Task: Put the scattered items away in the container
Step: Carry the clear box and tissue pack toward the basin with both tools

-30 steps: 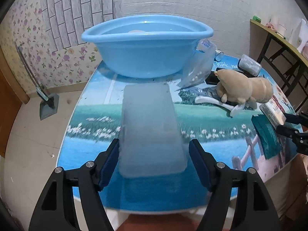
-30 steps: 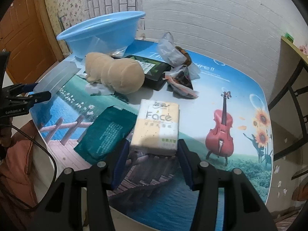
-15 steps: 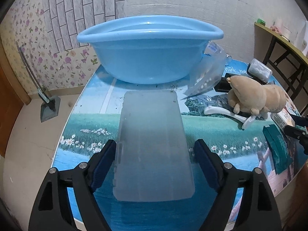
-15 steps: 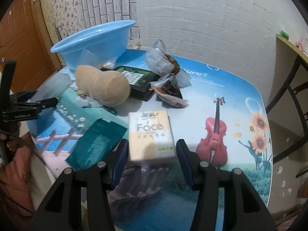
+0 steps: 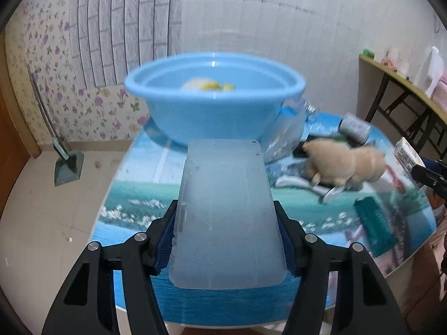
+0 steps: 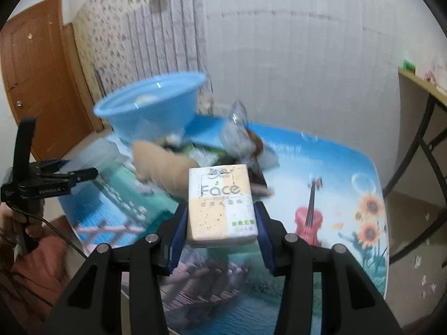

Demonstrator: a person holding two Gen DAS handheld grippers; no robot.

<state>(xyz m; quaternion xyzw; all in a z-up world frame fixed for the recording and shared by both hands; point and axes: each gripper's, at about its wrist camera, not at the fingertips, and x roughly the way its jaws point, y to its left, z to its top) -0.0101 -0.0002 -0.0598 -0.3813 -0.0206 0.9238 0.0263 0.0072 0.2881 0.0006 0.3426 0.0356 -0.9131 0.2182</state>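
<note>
Left wrist, 1 basin (image 5: 212, 117), 1 plush (image 5: 346, 162)

A frosted clear flat box (image 5: 226, 212) and a Face tissue pack (image 6: 222, 209) are held above the table, short of the blue basin (image 5: 213, 103).

Left claw (image 5: 226, 236) angled downward, pads just closed against something clear and flat. Right claw (image 6: 222, 230) likewise tilted down, just clamped shut on a small pack.

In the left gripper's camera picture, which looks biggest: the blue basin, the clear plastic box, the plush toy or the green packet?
As they look:
1. Blue basin and clear plastic box: about alike. The box is closest to the camera, so I won't rank them.
2. Plush toy.
3. Green packet, smallest.
</note>
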